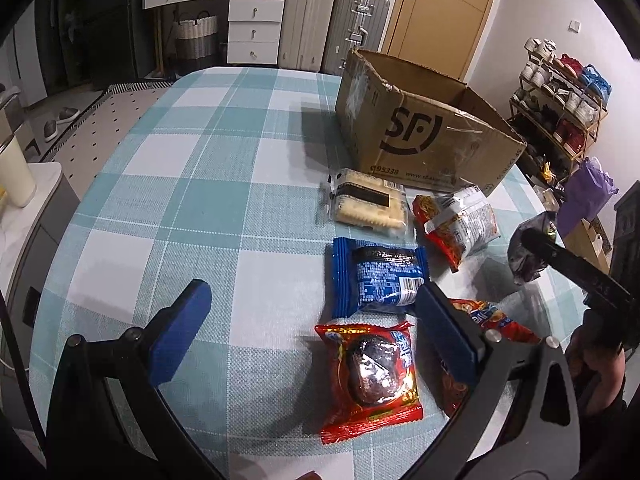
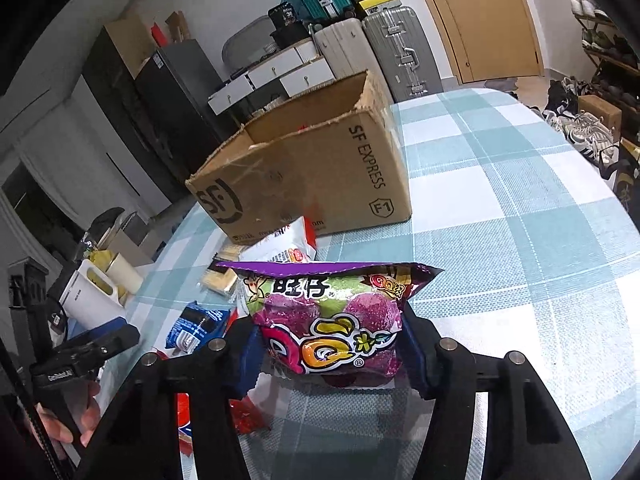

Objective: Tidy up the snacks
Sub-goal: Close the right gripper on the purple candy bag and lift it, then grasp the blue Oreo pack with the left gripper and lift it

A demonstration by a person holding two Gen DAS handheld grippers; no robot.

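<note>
My right gripper (image 2: 328,344) is shut on a purple candy bag (image 2: 328,320) and holds it upright just above the checked tablecloth (image 2: 520,240). An open cardboard box (image 2: 312,168) stands behind it. In the left wrist view the same bag (image 1: 524,264) hangs at the right edge. My left gripper (image 1: 316,320) is open over the table with nothing gripped. Below it lie a blue pack (image 1: 380,276) and a red pack (image 1: 372,376). A cracker pack (image 1: 368,204) and a red-and-white snack bag (image 1: 460,224) lie in front of the box (image 1: 420,136). A second red pack (image 1: 492,316) is partly hidden.
The round table's edge curves close on the left (image 1: 80,208), beside a white cabinet with a cream cup (image 1: 16,176). Suitcases (image 1: 332,20) and drawers stand behind the table. A shoe rack (image 1: 560,100) is at the right. A hand (image 2: 68,420) holds the left gripper.
</note>
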